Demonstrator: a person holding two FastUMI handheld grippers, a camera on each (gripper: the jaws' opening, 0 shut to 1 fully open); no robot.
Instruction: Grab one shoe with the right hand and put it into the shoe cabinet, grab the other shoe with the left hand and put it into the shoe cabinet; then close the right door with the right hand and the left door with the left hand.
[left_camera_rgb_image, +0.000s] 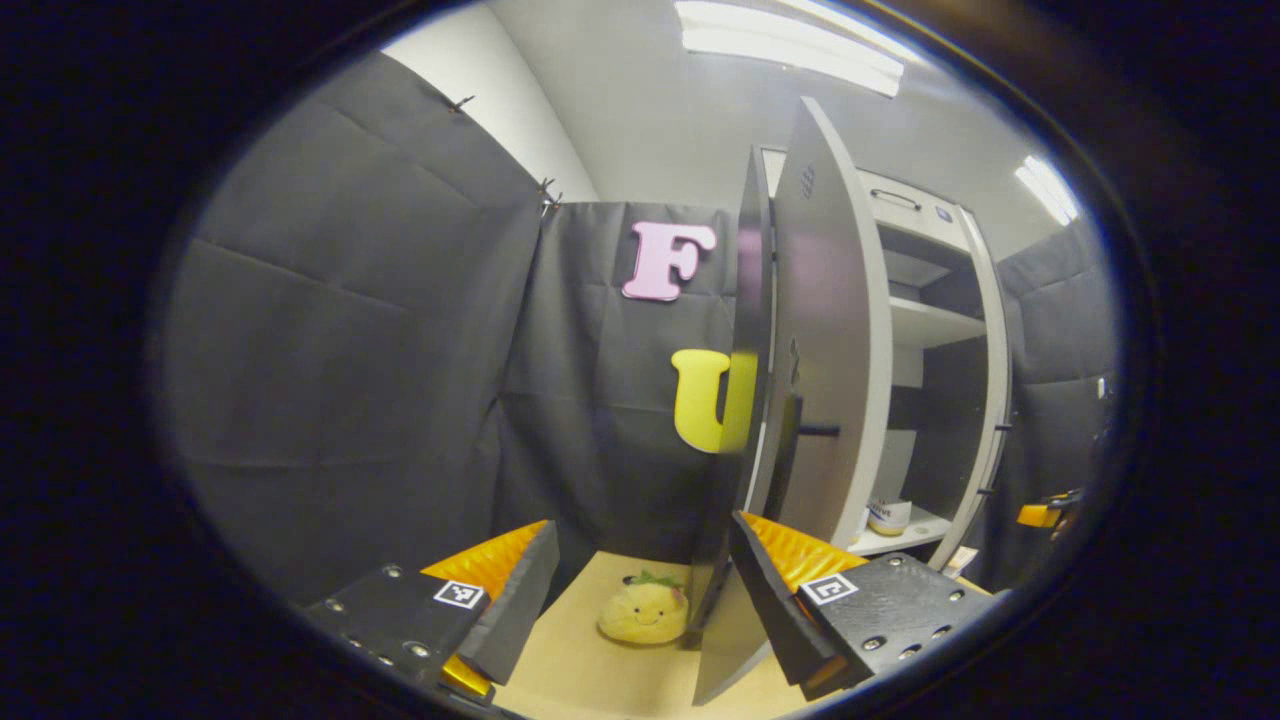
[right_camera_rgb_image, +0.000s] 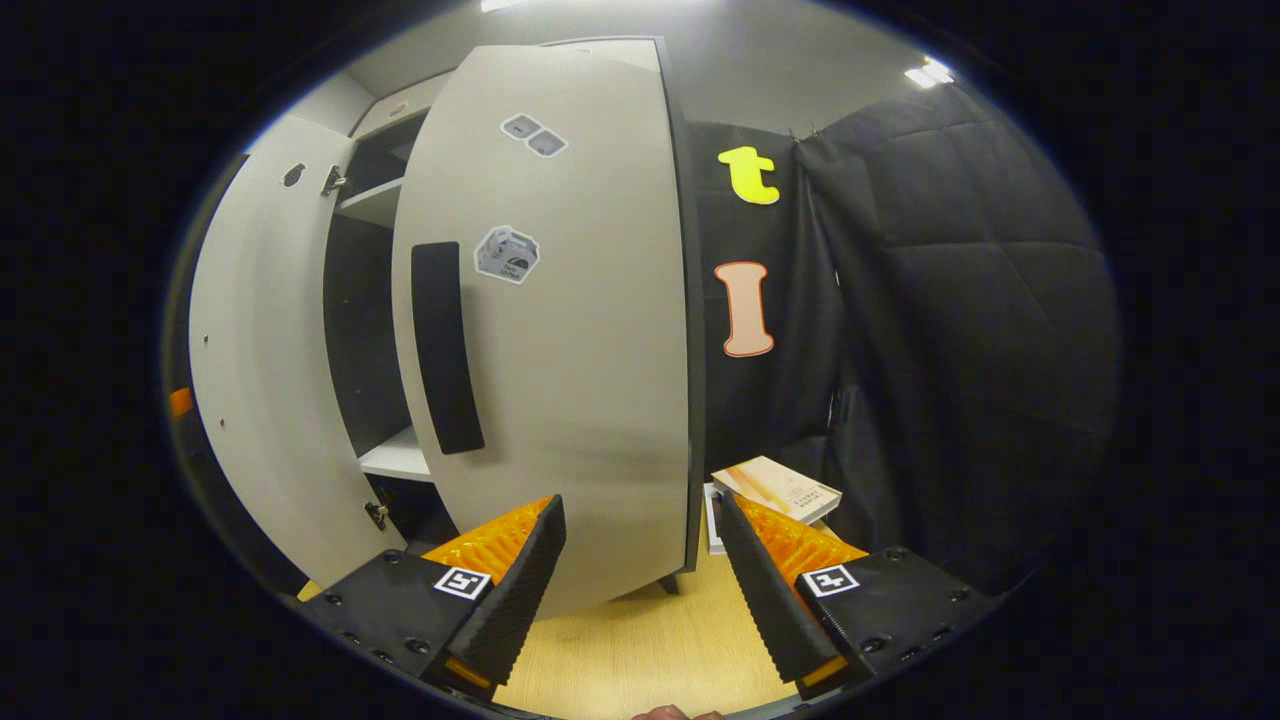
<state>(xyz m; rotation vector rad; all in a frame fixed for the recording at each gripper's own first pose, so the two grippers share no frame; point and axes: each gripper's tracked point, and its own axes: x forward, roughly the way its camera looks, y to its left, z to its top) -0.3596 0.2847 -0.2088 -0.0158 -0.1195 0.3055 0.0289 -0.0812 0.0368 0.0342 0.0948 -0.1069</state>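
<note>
In the left gripper view my left gripper is open, and the cabinet's left door stands ajar, almost edge-on, its lower edge just inside my right-hand finger. Past the door the shelves show, with a small pale shoe-like thing on the bottom shelf. In the right gripper view my right gripper is open, close before the outer face of the right door, which has a black handle. The left door hangs open at the left, with a dark gap of cabinet interior between the two.
A yellow plush toy lies on the wooden floor beside the left door's foot. A couple of books lie on the floor right of the cabinet. Black cloth walls close in both sides.
</note>
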